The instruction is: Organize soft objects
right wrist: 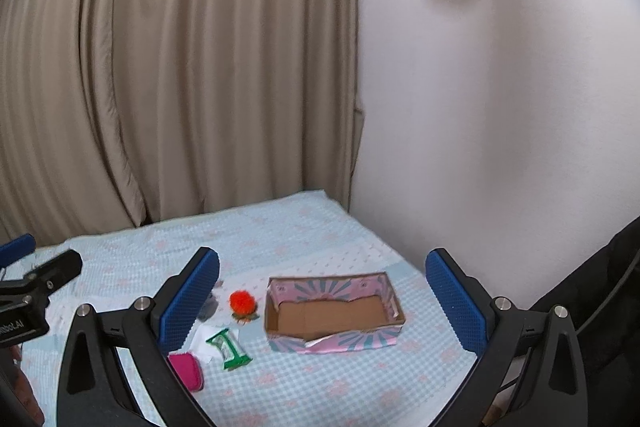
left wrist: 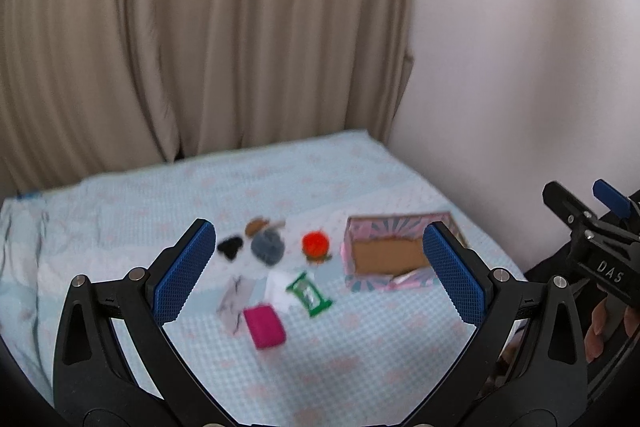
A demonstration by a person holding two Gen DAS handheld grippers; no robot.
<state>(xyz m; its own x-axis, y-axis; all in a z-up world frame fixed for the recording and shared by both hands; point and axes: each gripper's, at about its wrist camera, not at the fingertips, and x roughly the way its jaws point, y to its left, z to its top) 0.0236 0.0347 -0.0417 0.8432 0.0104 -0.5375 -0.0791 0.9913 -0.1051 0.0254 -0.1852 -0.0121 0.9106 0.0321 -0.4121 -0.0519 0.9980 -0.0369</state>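
Observation:
Small soft things lie on a pale blue checked bed cover [left wrist: 360,367]: a magenta pouch [left wrist: 264,327], a green packet [left wrist: 309,294], an orange pompom [left wrist: 316,244], a grey fluffy ball [left wrist: 267,246], a black piece [left wrist: 230,247], a brown piece [left wrist: 257,225] and white cloths [left wrist: 236,301]. An open pink and blue cardboard box [left wrist: 390,255] stands to their right and holds nothing visible. My left gripper [left wrist: 320,267] is open and empty above them. My right gripper [right wrist: 320,295] is open and empty, above the box [right wrist: 334,313], pompom [right wrist: 242,302], packet [right wrist: 229,345] and pouch [right wrist: 186,371].
A beige curtain [left wrist: 200,39] hangs behind the bed and a white wall [left wrist: 520,67] runs along its right side. The bed cover's far edge meets both. A dark garment [right wrist: 592,287] shows at the right.

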